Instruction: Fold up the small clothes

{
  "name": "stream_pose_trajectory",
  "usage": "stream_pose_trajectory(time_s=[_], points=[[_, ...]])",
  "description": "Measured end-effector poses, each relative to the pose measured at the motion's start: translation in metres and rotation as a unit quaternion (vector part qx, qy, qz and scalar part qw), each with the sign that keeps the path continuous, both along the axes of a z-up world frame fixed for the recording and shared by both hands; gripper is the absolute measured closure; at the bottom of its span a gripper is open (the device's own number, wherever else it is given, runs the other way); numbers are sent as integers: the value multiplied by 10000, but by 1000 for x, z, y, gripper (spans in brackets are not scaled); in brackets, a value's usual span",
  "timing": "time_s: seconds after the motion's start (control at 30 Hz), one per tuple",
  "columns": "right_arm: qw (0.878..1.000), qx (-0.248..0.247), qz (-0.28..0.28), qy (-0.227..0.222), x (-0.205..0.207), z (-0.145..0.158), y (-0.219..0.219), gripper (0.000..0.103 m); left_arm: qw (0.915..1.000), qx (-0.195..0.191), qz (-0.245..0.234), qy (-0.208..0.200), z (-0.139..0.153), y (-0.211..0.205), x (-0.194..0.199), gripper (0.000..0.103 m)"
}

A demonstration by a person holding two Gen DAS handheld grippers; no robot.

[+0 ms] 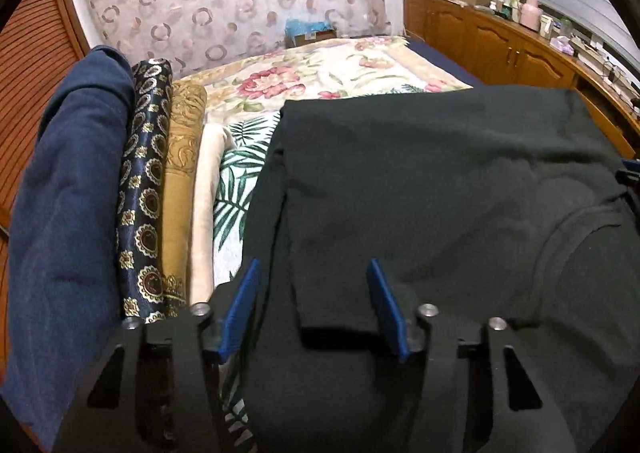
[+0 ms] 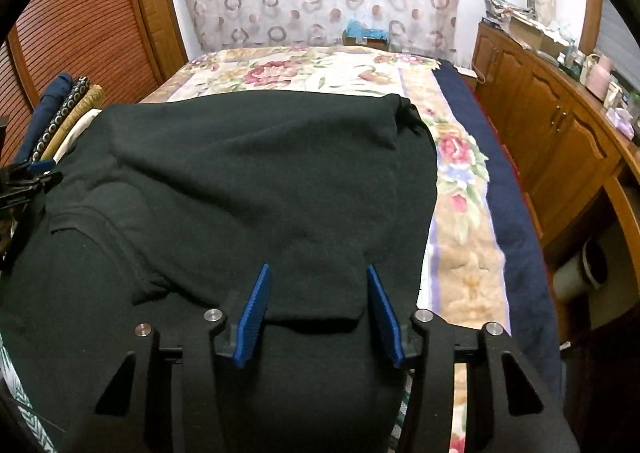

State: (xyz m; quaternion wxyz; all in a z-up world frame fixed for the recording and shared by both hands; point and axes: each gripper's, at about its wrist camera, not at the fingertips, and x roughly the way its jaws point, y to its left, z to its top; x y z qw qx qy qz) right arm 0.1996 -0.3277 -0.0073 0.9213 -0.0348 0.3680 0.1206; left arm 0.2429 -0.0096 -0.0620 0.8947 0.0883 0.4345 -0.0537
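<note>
- Here, left gripper [image 1: 314, 303]: blue fingers [image 1: 385, 305] half apart, straddling a folded-in sleeve end of the black garment [image 1: 440, 173]; pads not visibly pressing it.
- Right gripper [image 2: 316, 303]: fingers [image 2: 256, 305] likewise half apart around the other sleeve end.
- The garment lies spread on the bed [image 2: 304, 69], right of the stacked folded clothes [image 1: 148, 189].
- Judged step: sleeves folded in; next, pinching both near corners to fold lengthwise.

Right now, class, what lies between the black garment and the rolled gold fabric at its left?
In the left wrist view, between the black garment and the gold fabric roll: a cream fabric roll and bare palm-leaf-print bedcover.
</note>
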Motion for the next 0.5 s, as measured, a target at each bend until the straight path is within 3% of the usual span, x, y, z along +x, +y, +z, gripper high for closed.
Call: stream_pose_trajectory(time_s=[0.13, 0.2, 0.47, 0.5], points=[[10000, -63, -3, -59, -5, -3, -2, 62, 9998, -58, -105, 136, 0, 2, -4, 57], [9999, -66, 50, -83, -6, -4, -2, 72, 9998, -9, -158, 157, -1, 0, -6, 59], [9998, -129, 143, -109, 0, -11, 5, 83, 9996, -68, -220, 189, -3, -1, -10, 60], [9997, -124, 162, -119, -1, -11, 4, 87, 9996, -118, -186, 196, -2, 1, -8, 64]])
